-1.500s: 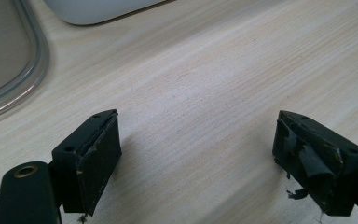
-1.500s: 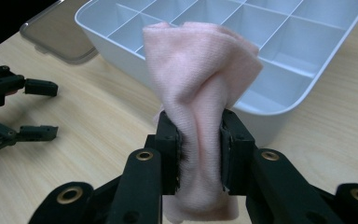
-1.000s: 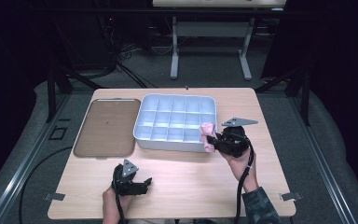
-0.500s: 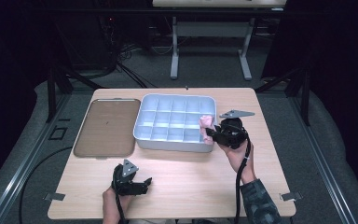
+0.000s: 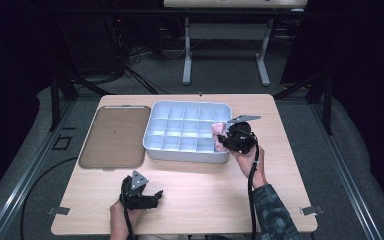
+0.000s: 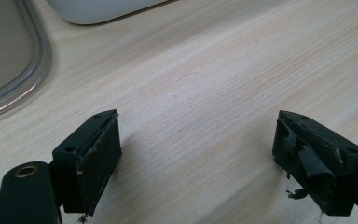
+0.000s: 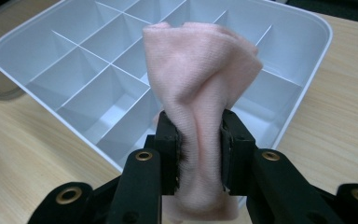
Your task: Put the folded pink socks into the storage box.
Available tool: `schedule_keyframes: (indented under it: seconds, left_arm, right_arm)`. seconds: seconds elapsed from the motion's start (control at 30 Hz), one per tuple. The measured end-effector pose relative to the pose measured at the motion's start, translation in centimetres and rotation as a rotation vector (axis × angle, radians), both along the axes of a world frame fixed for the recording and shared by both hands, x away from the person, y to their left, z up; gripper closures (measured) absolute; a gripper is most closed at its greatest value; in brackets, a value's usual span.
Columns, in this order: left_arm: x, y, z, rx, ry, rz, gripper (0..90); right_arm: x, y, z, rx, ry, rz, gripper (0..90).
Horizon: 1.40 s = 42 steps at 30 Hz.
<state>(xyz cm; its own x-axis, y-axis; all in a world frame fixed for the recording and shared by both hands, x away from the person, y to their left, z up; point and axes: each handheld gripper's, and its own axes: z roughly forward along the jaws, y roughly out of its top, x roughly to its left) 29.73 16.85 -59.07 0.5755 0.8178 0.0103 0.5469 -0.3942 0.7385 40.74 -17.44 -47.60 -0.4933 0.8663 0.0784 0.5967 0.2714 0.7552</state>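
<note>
nearest the person, the left gripper [image 5: 147, 196] rests low over the bare front part of the tabletop [image 5: 200, 195], its jaws spread wide with nothing between them; in the left gripper view the two worn pads [image 6: 100, 161] frame only pale wood grain, with the rounded edge of the clear lid [image 6: 14, 70] at the upper left and a corner of the white tray [image 6: 98, 9] above it

farther in and to the right, the right gripper [image 5: 224, 140] sits at the tray's near right corner, held by a hand [image 5: 247, 159] in a patterned sleeve. its jaws are drawn in narrow and clamp a pink cloth [image 7: 200, 88] at its lower part; the cloth rises in a loose twisted fold above the pads and a little hangs below them. in the high view the pink cloth [image 5: 218, 131] sits over the tray's right-hand compartments, just inside the rim

the divided tray [image 5: 152, 145] lies in the middle of the tabletop, its compartments bare as far as they show. the brownish lid [image 5: 112, 137] lies flat just beside it on the left, not touching. beyond the tabletop, a dark floor and the legs of another table [image 5: 225, 55]
</note>
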Motion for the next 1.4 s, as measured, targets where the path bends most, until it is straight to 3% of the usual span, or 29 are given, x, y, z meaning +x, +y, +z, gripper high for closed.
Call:
schedule_keyframes:
  seconds: [0.8,1.1,1.23,1.4]
  left_arm:
    - [0.0,0.0,0.0,0.000,0.000,0.000,15.0]
    - [0.0,0.0,0.0,0.000,-0.001,0.000,14.9]
    - [0.0,0.0,0.0,0.000,-0.001,0.000,15.0]
    - [0.0,0.0,0.0,0.000,-0.001,0.000,15.0]
  right_arm:
    - [2.1,2.1,-2.4,-0.196,0.048,-0.019,71.0]
    - [2.3,2.2,-2.8,-0.218,0.078,-0.030,67.0]
    - [2.3,2.1,-2.8,-0.233,0.096,-0.024,60.5]
    - [2.0,2.2,-2.4,-0.214,0.087,-0.017,52.5]
